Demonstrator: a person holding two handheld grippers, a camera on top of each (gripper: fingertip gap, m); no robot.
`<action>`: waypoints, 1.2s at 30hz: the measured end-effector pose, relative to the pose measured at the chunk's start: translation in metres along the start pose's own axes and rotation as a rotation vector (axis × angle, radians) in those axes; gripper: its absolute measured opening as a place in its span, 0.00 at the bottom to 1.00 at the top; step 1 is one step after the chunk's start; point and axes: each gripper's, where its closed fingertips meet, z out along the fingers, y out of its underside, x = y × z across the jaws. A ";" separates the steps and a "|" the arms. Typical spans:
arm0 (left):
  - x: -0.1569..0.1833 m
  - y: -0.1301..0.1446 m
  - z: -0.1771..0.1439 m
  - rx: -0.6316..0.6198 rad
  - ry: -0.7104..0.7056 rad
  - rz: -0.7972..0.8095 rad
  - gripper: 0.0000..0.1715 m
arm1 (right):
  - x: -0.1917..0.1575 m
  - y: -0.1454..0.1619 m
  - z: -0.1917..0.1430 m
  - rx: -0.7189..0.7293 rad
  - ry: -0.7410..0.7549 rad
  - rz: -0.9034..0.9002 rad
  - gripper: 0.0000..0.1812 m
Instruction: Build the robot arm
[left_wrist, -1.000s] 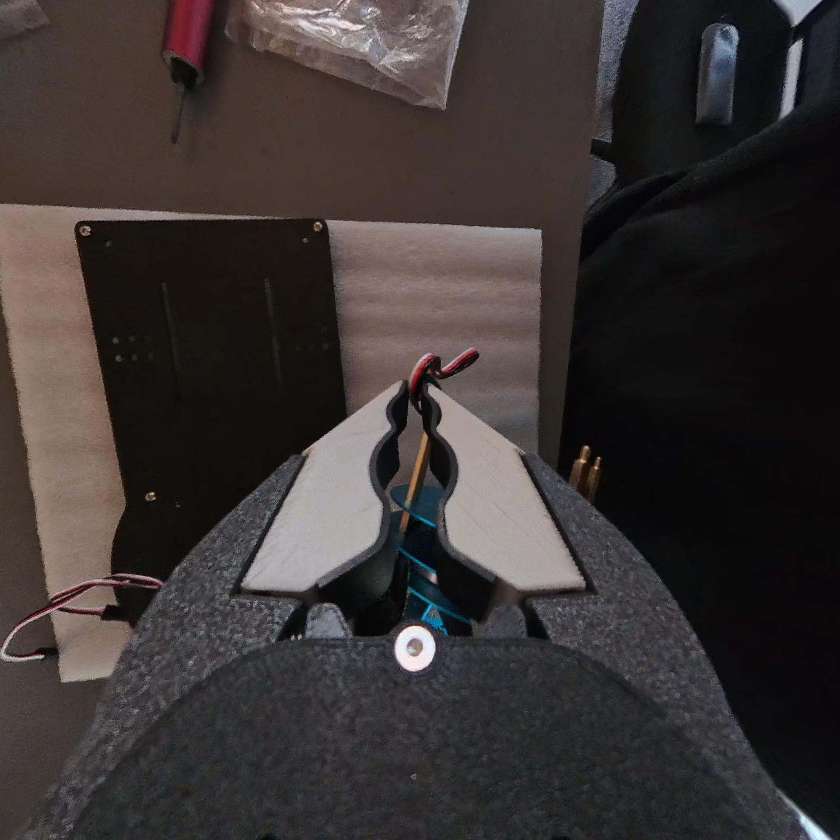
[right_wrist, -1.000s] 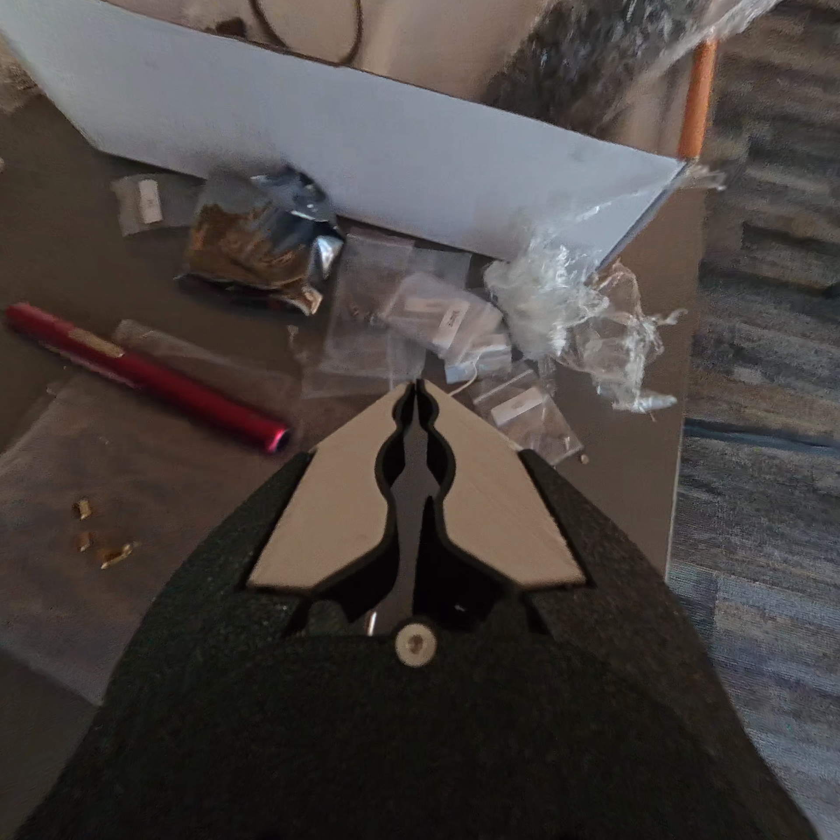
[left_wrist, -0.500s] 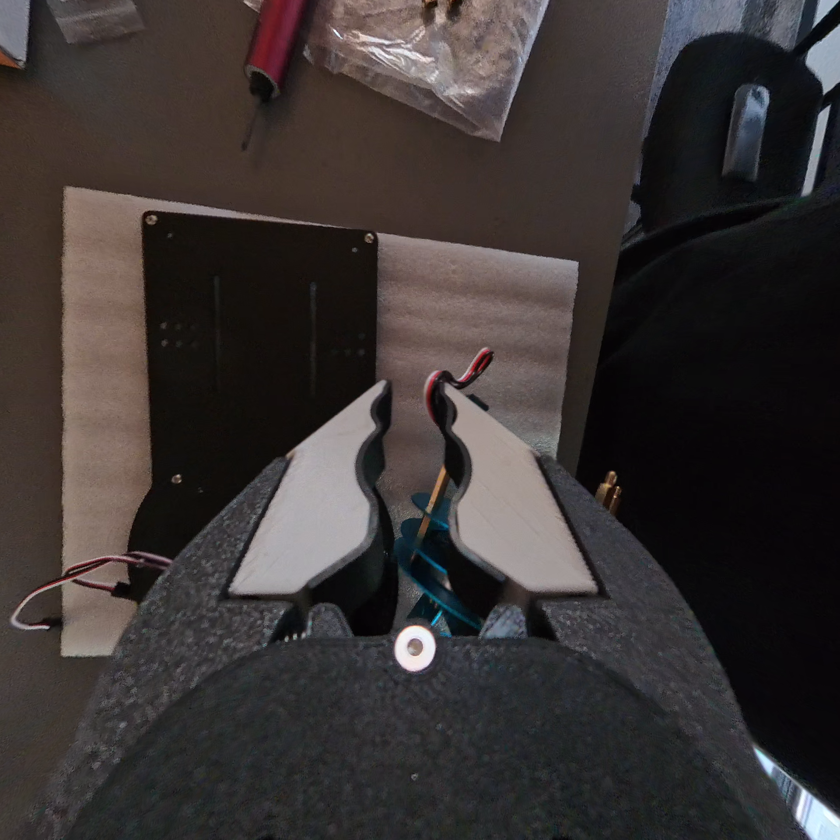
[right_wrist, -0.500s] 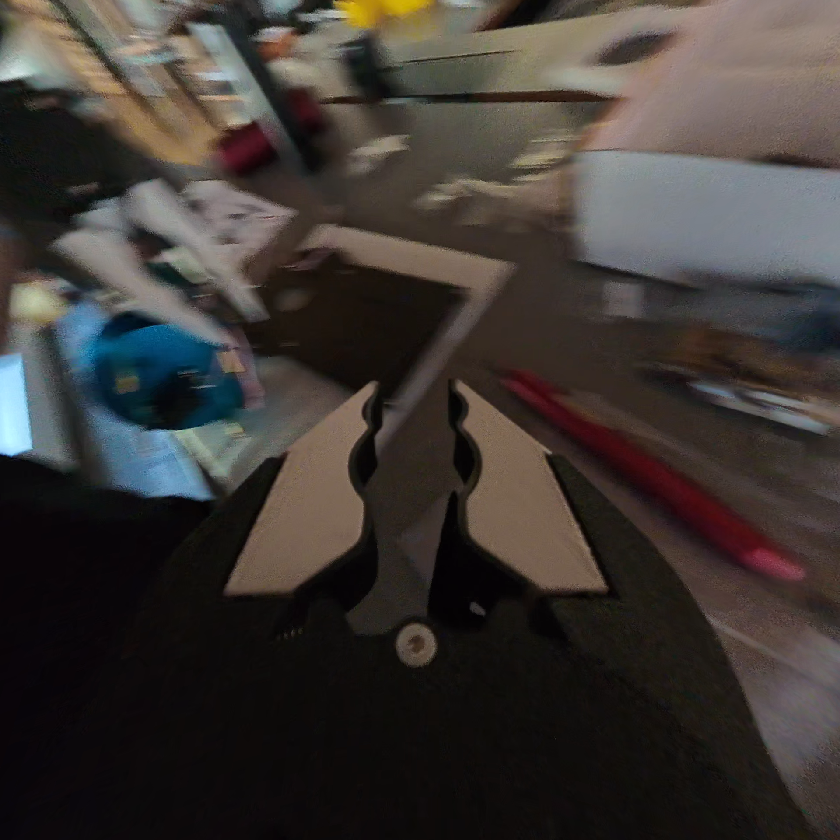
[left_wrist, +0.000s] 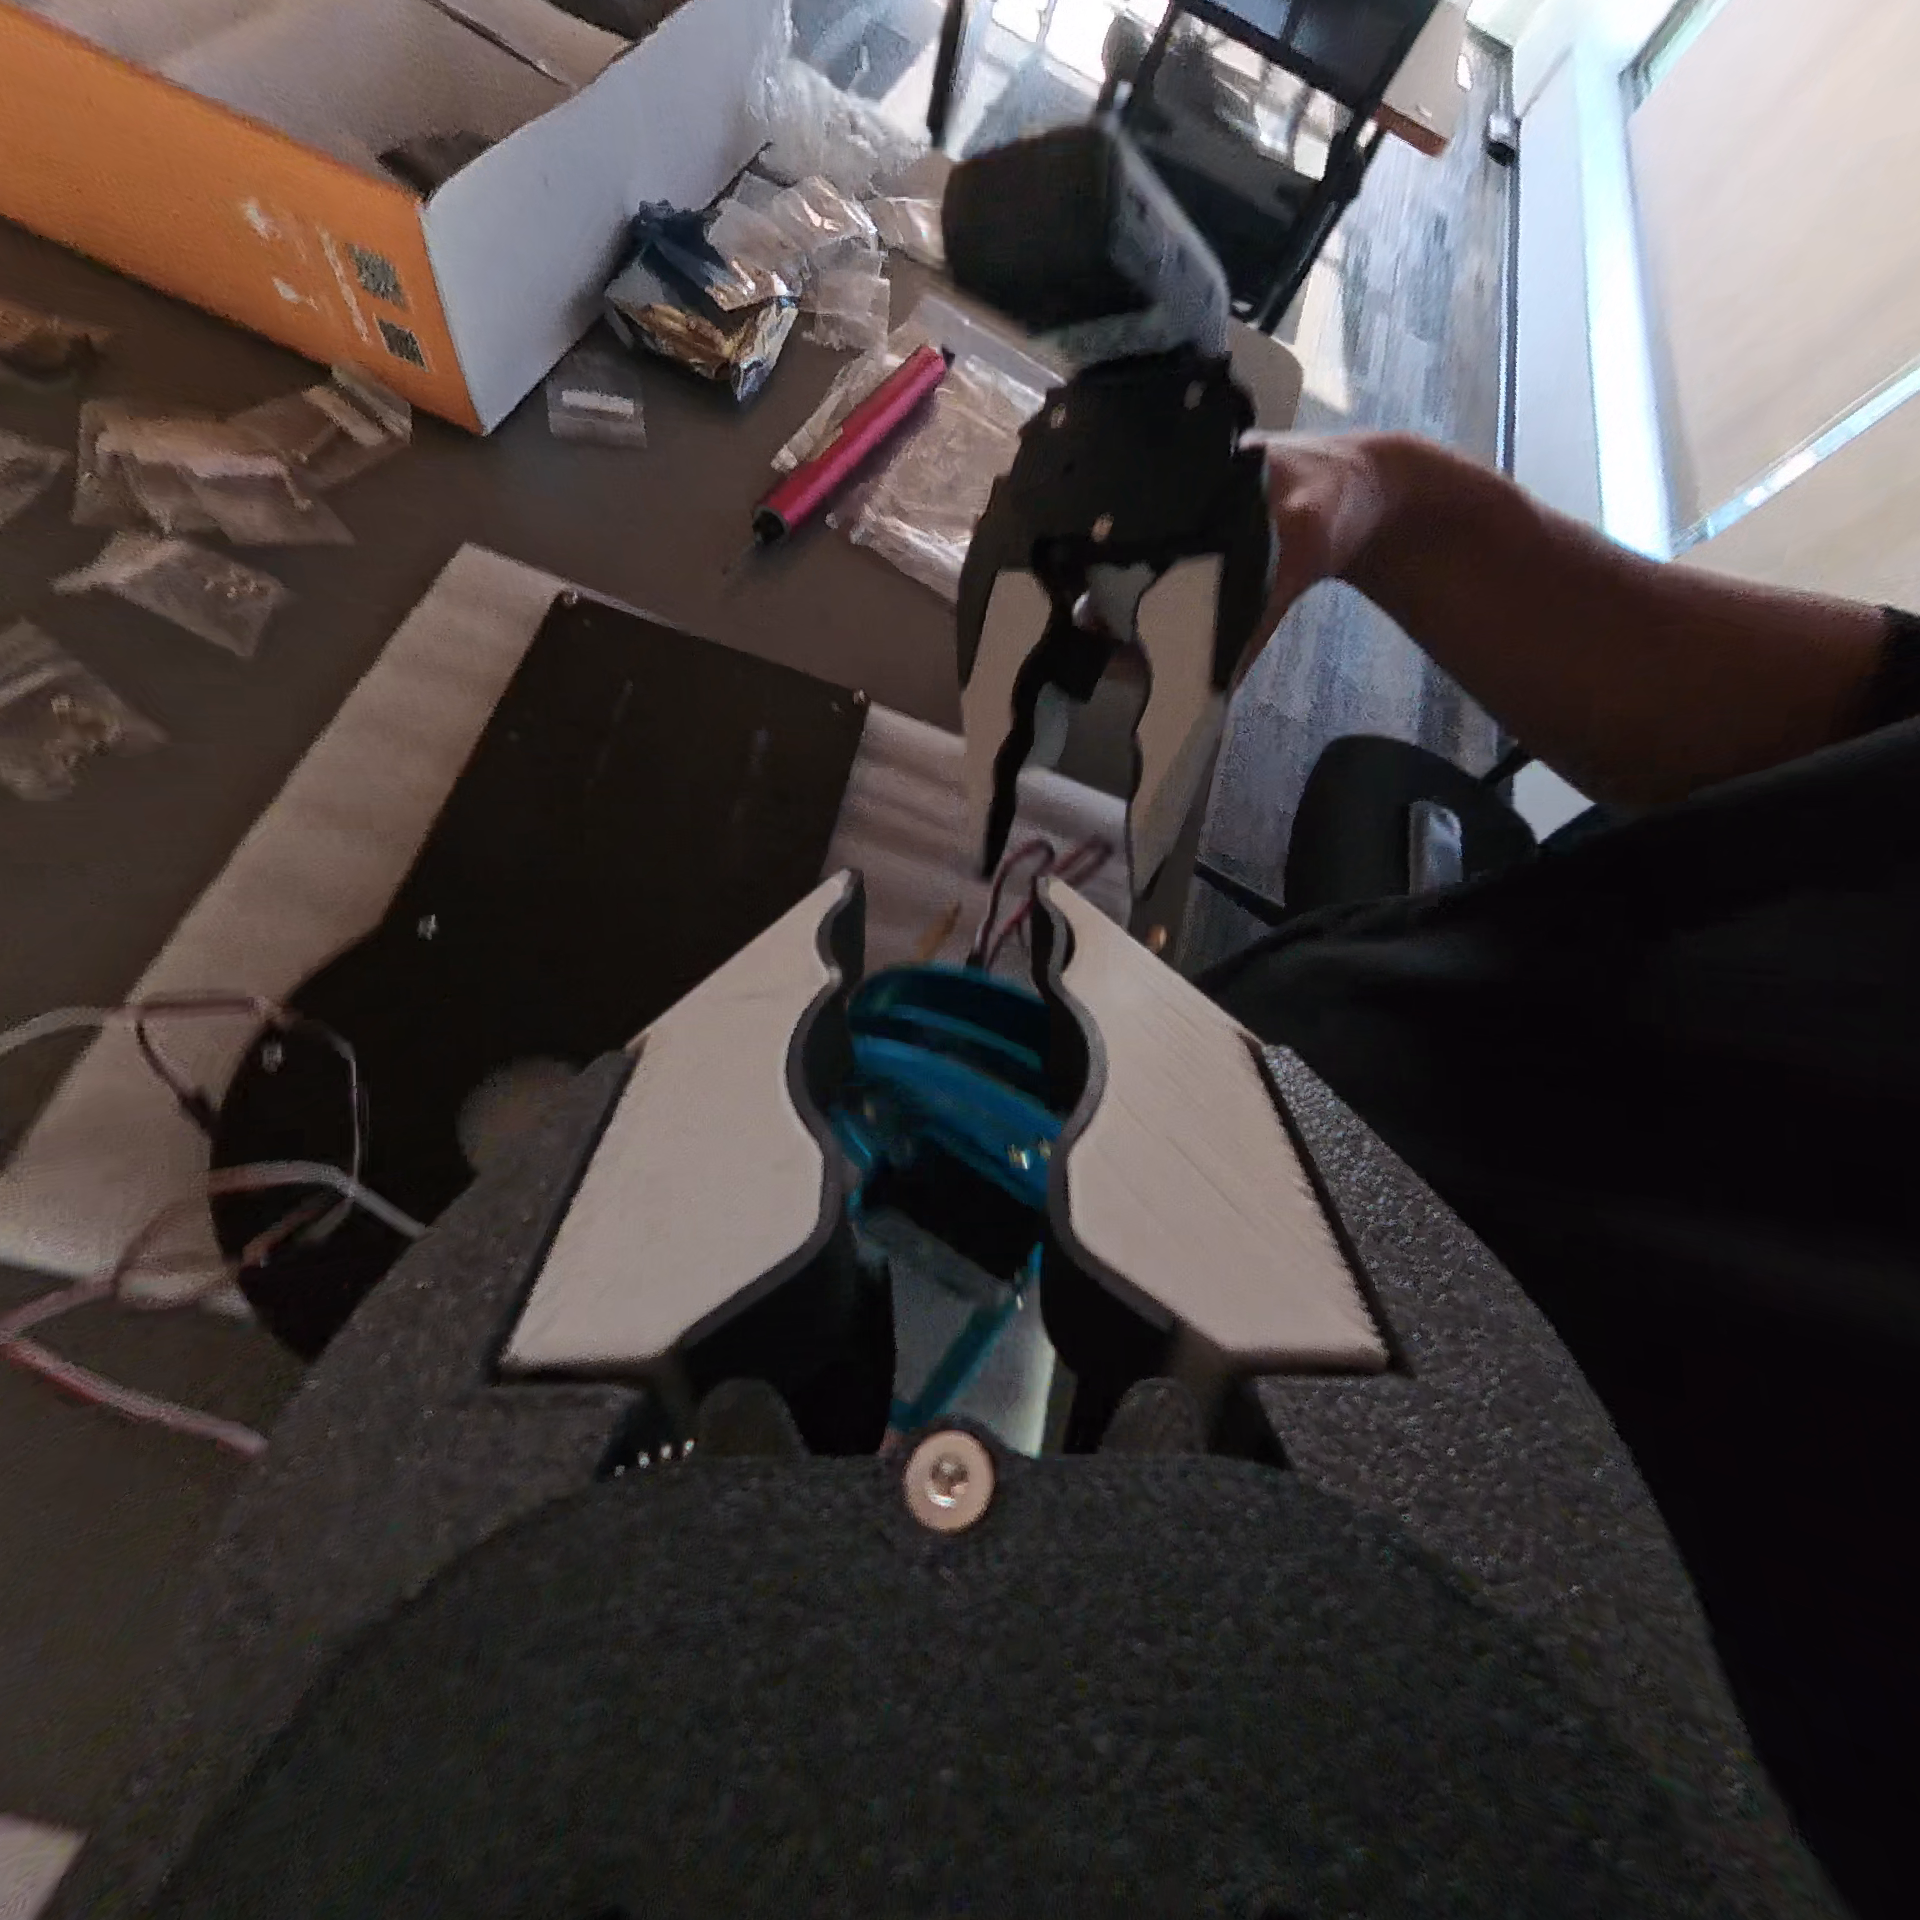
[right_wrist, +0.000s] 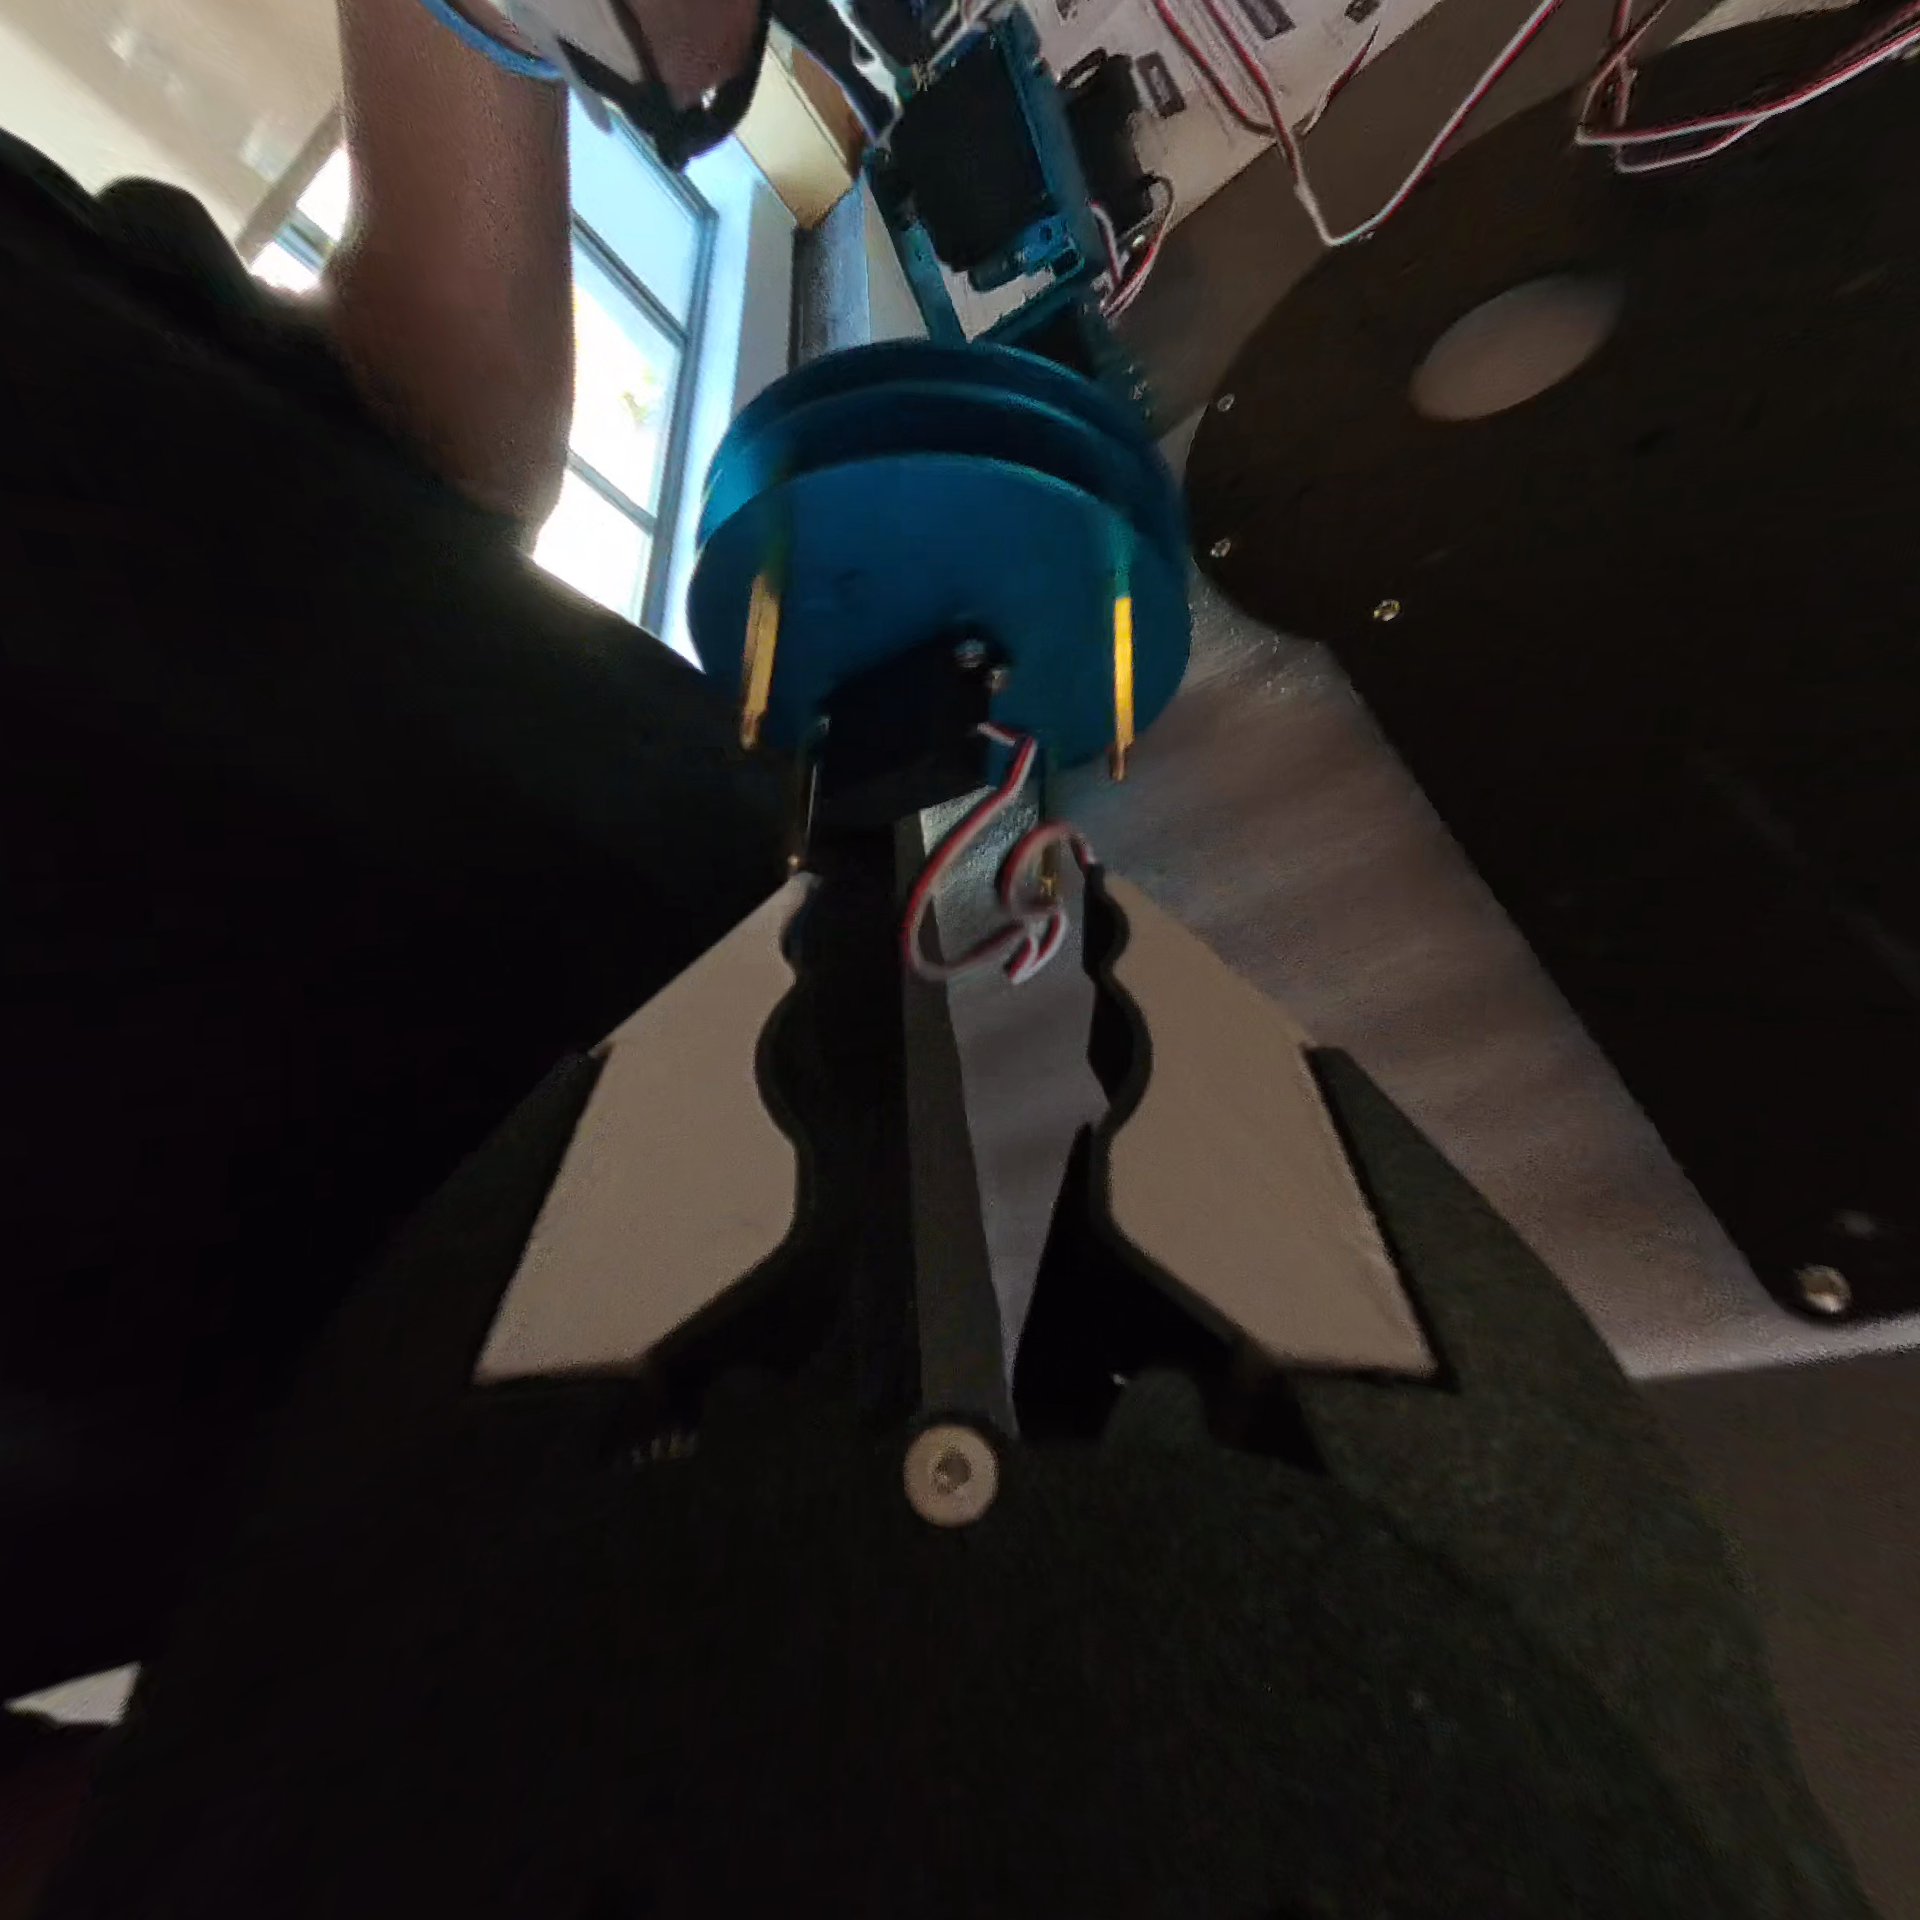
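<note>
My left gripper (left_wrist: 948, 914) is shut on a blue disc assembly (left_wrist: 940, 1049), which sits in the curved notches of its fingers and is held off the table. In the right wrist view the blue disc assembly (right_wrist: 935, 551) shows from its underside, with brass standoffs (right_wrist: 1120, 665), a black servo (right_wrist: 894, 727) and a red-white-black wire (right_wrist: 987, 914). My right gripper (right_wrist: 948, 891) is open, its tips on either side of that wire just below the servo. It also shows in the left wrist view (left_wrist: 1075, 888), pointing down at the assembly. A black plate (left_wrist: 582, 831) lies on white foam (left_wrist: 343, 769).
An orange and white box (left_wrist: 260, 208) stands at the back left. A red screwdriver (left_wrist: 852, 436), a foil bag (left_wrist: 707, 301) and several small plastic bags (left_wrist: 177, 468) lie on the brown table. Servo wires (left_wrist: 208, 1143) trail at the left. A black chair (left_wrist: 1392, 831) is at the right. About 12 cm separates my left fingertips from my right.
My left gripper opened wider, took the blue discs between its fingers and tilted up off the table. My right gripper swung away from the bags, opened, and now faces the assembly's underside.
</note>
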 end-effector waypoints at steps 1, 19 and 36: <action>0.002 0.011 -0.007 0.016 -0.020 -0.002 0.18 | 0.000 0.002 -0.004 0.003 0.031 -0.019 0.28; 0.039 0.004 0.076 -0.218 0.214 0.403 0.14 | -0.002 -0.040 -0.037 -0.191 0.613 -0.426 0.02; 0.025 0.013 0.084 -0.247 0.245 0.499 0.01 | 0.046 0.072 -0.140 -0.647 1.018 -0.237 0.00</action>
